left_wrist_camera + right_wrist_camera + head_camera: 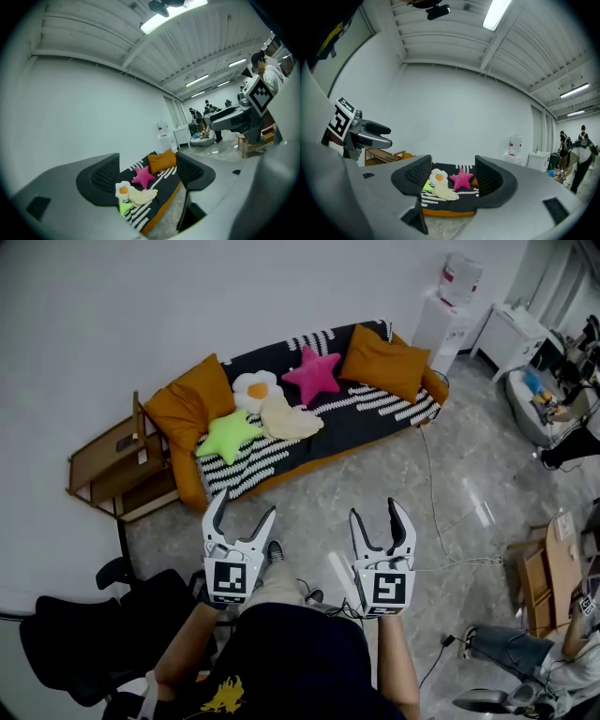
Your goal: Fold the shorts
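Open lab hall with sofa (373, 418), water dispenser (446, 320), strip lights (172, 14)

A sofa (361, 423) with a dark, white-striped cover stands against the white wall. One orange pillow (187, 401) leans at its left end as the head view shows it, and a second pillow (384, 362) leans at its right end. Between them lie three cushions: a pink star (312, 374) near the back edge, an egg cushion (254, 389) just left of it, and a green star (228, 433) nearer the front edge. A wooden shelf (108, 465) stands beside the left end. A water dispenser (445, 315) stands past the right end. A white cable (431, 484) runs over the grey floor, and a black chair (94, 634) is at the lower left.
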